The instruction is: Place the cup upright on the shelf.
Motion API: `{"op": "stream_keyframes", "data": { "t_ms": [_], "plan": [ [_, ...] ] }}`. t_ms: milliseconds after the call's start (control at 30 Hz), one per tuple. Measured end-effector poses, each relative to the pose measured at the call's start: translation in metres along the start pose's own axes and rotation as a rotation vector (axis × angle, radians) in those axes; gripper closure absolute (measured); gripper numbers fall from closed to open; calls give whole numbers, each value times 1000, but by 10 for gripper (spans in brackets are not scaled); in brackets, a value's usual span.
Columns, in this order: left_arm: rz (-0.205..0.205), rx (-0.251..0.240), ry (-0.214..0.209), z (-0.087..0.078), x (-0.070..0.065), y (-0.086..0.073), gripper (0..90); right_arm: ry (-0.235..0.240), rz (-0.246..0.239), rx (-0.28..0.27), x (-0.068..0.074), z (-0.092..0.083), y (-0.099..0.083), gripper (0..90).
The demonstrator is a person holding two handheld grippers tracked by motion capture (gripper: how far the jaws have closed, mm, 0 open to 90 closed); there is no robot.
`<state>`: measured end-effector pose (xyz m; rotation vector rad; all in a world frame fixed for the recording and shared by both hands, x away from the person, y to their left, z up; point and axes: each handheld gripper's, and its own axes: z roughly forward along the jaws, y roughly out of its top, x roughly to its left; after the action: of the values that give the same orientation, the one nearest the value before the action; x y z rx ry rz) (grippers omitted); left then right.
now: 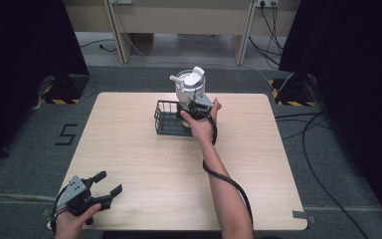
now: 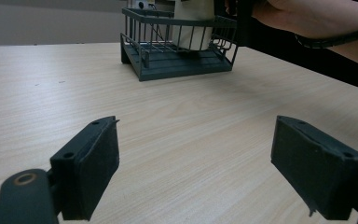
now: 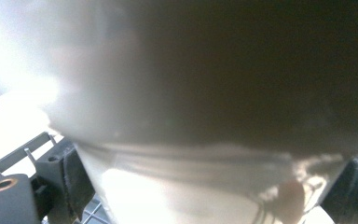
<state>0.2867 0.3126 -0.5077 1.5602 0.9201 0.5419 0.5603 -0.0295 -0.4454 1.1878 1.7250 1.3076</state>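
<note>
Jaws of the right gripper (image 1: 195, 102) clamp the sides of a white cup (image 1: 188, 85), holding it over the right end of the dark wire basket (image 1: 169, 118). Well nearer the person than that basket, the left gripper (image 1: 105, 183) rests spread wide and empty at the wooden table's (image 1: 144, 169) near left corner.

My high view: fixed overhead, facing forward and down, whole table (image 1: 144, 164) in frame, floor beyond at top. My left gripper view: low over tabletop, facing wire basket (image 2: 177, 44) at upper centre, moderately far. My right gripper view: pressed right against white container (image 3: 177, 186), blurred. Basket (image 1: 171, 119) and container (image 1: 189, 87) shared by high view and left gripper view.
</note>
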Motion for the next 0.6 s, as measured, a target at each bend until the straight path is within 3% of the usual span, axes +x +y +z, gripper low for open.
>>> {"op": "stream_keyframes", "data": {
  "t_ms": [600],
  "plan": [
    [-2, 0, 2, 0, 0, 0, 146, -38, 6, -1, 4, -5, -1, 100]
  ]
}}
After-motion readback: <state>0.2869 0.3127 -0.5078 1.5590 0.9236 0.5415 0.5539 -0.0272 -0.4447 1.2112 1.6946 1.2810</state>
